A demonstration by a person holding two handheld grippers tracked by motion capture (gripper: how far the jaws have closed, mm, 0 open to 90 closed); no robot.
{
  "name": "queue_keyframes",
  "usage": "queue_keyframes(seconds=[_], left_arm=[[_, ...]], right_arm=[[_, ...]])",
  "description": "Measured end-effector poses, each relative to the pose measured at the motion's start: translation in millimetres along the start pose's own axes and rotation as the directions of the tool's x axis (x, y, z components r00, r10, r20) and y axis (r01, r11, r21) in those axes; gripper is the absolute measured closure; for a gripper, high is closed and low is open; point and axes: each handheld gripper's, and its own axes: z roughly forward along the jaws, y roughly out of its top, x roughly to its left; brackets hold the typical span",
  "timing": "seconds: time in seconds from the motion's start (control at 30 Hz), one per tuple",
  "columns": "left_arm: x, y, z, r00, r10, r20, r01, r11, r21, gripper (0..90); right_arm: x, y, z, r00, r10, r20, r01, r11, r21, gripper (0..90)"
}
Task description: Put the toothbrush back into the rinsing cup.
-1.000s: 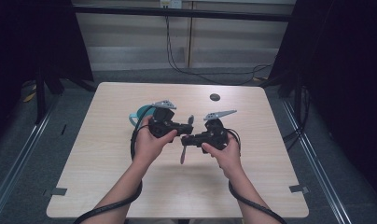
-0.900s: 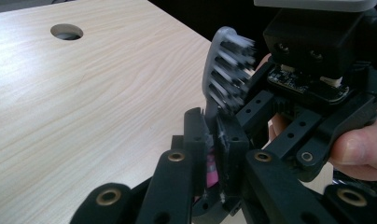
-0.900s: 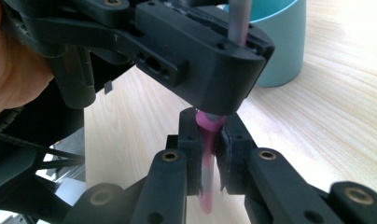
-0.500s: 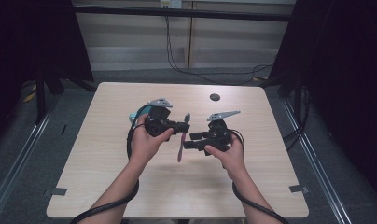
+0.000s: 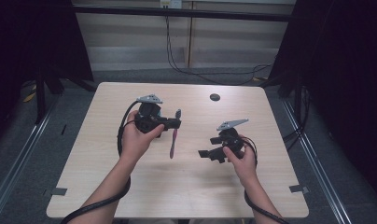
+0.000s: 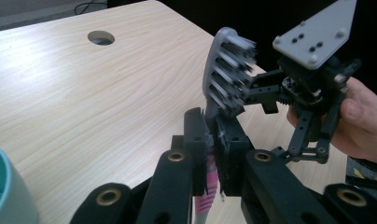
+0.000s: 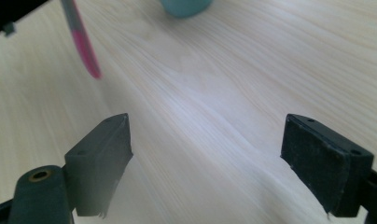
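My left gripper is shut on a toothbrush and holds it above the table's middle. In the left gripper view the jaws clamp the neck, with the grey bristled head above them and the pink handle below. My right gripper hangs to the right of the brush, apart from it. Its jaws have just been opening and now stand wide, with bare wood between them. The pink handle tip hangs at the upper left of the right gripper view.
A teal cup stands on the wooden table by the left hand, its base seen again. A round cable hole lies near the far edge. Dark floor and rails surround the table.
The right gripper let go of the toothbrush, opened wide and drew away to the right and down. The left gripper still holds the brush, shifted slightly left.
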Motion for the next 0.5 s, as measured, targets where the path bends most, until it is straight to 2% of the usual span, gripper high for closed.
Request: queue_keyframes(seconds=[0.1,0.3,0.5], left_arm=[[1.1,0.5,-1.7,1.0,-0.002,-0.001,0.002,1.0,-0.001,84.6],[4.0,3.7,-6.4,1.0,-0.005,-0.008,0.005,1.0,-0.002,84.6],[7.0,5.1,-9.9,0.9999,-0.005,-0.016,0.005,1.0,-0.006,84.6]], right_arm=[[-3.1,-6.2,0.7,0.9997,-0.014,0.02,0.014,0.9998,0.017,15.2],[-10.7,-25.4,2.2,0.995,-0.047,0.088,0.04,0.9957,0.083,15.4],[-12.3,-41.4,2.0,0.9894,-0.079,0.122,0.065,0.9913,0.114,15.8]])
